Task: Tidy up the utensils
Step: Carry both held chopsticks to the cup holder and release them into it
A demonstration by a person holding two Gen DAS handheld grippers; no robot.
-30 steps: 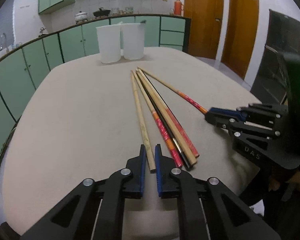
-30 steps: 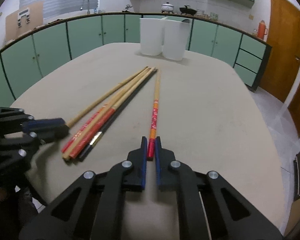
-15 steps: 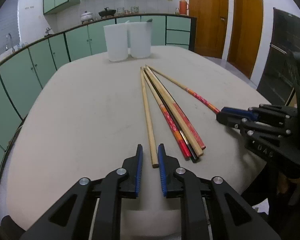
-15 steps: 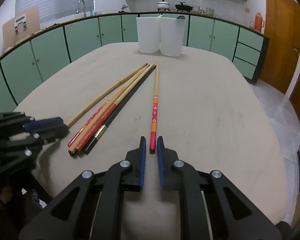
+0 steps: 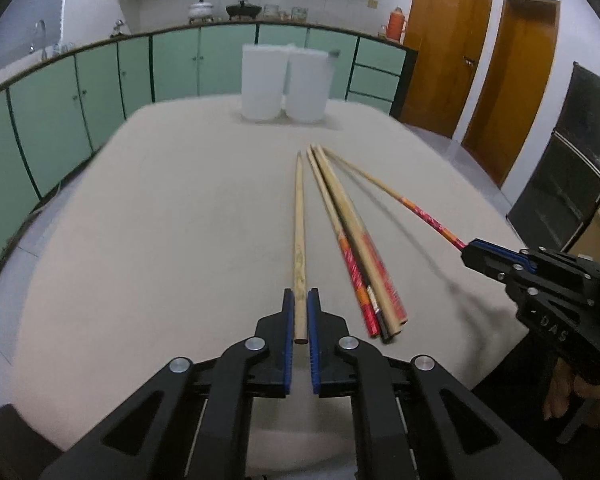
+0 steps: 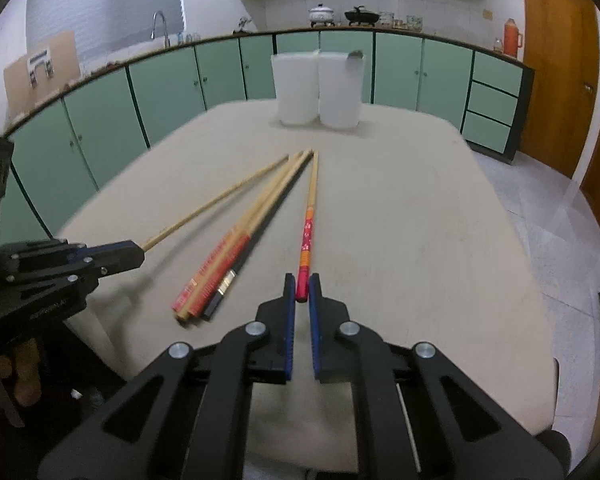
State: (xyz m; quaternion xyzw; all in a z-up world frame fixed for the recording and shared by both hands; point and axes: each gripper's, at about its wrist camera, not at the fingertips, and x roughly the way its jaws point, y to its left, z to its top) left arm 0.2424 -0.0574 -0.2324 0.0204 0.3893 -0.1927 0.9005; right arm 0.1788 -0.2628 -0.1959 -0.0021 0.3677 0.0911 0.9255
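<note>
Two grippers, each clamped on one chopstick's near end, on a beige table (image 5: 140, 240).

The left gripper (image 5: 301, 312) has its blue pads pressed against the plain wooden chopstick (image 5: 299, 220); the right gripper (image 6: 302, 292) pinches the red-and-orange chopstick (image 6: 309, 224) at its red end, its far tip close to the bundle's tips. Between them lies a bundle of chopsticks (image 5: 352, 248) (red-patterned, black and plain wood, packed side by side) flat on the table, fanning from a shared far point. At the table's far edge stand two white containers, the left one (image 5: 262, 84) touching the right one (image 5: 307, 86); their walls are frosted, so their contents cannot be made out, though something small and grey shows at the right one's rim.
</note>
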